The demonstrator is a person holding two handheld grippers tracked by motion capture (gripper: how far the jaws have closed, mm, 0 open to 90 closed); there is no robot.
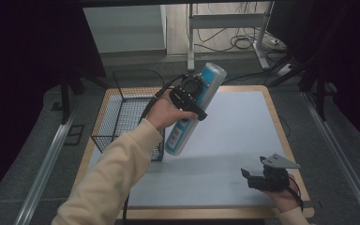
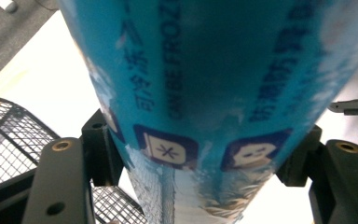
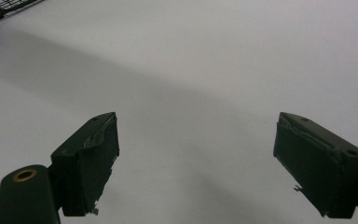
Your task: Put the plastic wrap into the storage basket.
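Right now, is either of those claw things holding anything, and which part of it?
The left gripper clamps the blue tube across its round body, roughly mid-length, above the table. The right gripper is open and holds nothing.

The wire basket (image 1: 126, 117) stands on the table's (image 1: 243, 136) left side, the tube (image 1: 194, 110) just right of it.

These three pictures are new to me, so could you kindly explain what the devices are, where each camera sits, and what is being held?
A person works at a table with a hand-held two-jaw gripper in each hand. One camera looks down from above; the other two ride on the grippers and look along their black jaws. The left gripper is shut on a blue tube, lifted clear of the table beside a wire basket. The right gripper rests near the table's front edge, open, with nothing between its jaws.
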